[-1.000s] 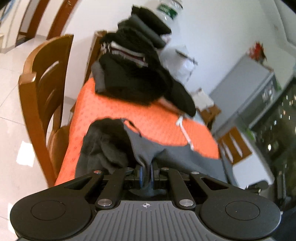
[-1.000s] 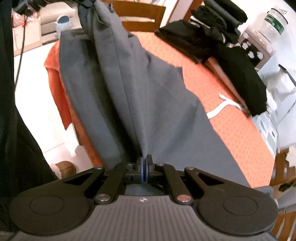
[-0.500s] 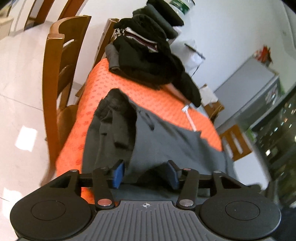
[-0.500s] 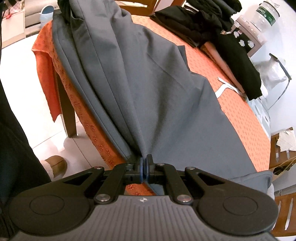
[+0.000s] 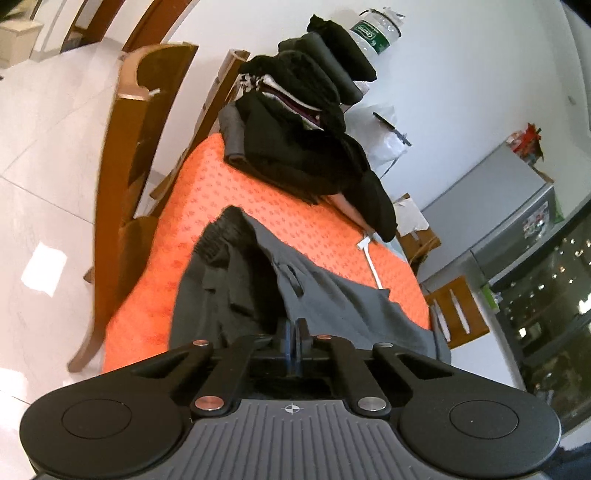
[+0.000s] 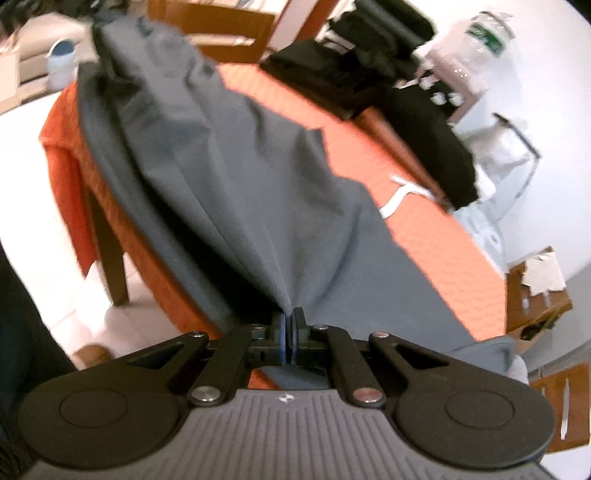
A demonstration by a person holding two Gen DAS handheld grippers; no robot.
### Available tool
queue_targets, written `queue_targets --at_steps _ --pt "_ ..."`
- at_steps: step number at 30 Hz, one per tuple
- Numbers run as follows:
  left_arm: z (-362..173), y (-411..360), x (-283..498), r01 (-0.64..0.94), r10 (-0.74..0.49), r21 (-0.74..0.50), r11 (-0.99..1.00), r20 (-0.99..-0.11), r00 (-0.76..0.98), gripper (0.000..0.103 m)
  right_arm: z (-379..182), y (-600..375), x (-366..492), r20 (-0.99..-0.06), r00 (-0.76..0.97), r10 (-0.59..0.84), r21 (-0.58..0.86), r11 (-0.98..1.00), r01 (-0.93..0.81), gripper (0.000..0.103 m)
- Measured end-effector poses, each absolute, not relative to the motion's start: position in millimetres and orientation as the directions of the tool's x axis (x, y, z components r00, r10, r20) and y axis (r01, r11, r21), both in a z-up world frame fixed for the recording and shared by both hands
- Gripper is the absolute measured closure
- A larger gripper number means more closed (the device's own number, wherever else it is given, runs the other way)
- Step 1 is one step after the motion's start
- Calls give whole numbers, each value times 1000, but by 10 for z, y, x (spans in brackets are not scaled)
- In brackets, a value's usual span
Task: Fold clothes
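While the grey trousers [image 6: 258,177] are lying stretched across the orange tablecloth [image 6: 436,229], both grippers are pinching them at the near edge. The right gripper [image 6: 287,325] is sitting with its jaws fully together on a gathered fold of the grey cloth, and creases are fanning out from that pinch up toward the far corner of the table. One side of the trousers is hanging over the table's edge on the left of that view. The left gripper [image 5: 293,338] is also showing its jaws pressed together, and grey fabric is bunching right at the tips, so it is gripping the waistband end, where the dark ribbed band [image 5: 218,236] is curling over.

Farther back, a pile of black clothes [image 5: 306,140] is sitting on the tablecloth, well apart from the trousers, with a clear plastic bottle [image 5: 376,33] standing behind it. A white strap [image 5: 371,258] is lying on the cloth between the pile and the trousers. A wooden chair [image 5: 122,177] is standing beside the table on the left of the left wrist view, over a pale tiled floor [image 5: 40,184]. The right wrist view is coming through blurred.
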State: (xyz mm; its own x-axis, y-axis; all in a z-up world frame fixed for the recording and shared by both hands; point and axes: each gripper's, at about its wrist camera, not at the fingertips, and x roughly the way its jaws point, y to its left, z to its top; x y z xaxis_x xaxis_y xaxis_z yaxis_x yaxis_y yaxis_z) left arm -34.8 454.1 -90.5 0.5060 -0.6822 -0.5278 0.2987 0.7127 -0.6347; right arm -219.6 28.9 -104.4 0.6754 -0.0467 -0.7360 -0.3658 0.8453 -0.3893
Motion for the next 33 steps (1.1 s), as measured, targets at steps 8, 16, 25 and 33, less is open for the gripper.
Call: queue_targets --at_steps 8,16,25,33 --pt "-1320 4483 -463 218 -566 -531 819 -684 459 97 -1418 394 -2242 -798 599 -68 -361 850 -383 88" --pt "-966 4648 -409 158 -581 -624 765 -564 586 53 -1036 191 -2274 -809 588 23 -222 914 -341 72" --pt "-953 4279 63 49 -503 -609 792 -603 619 48 -540 -408 -1775 -768 629 123 -14 978 -208 70" --pt "-1043 3991 346 -91 -413 -606 790 -635 653 46 -460 -795 -761 -738 593 322 159 937 -311 65"
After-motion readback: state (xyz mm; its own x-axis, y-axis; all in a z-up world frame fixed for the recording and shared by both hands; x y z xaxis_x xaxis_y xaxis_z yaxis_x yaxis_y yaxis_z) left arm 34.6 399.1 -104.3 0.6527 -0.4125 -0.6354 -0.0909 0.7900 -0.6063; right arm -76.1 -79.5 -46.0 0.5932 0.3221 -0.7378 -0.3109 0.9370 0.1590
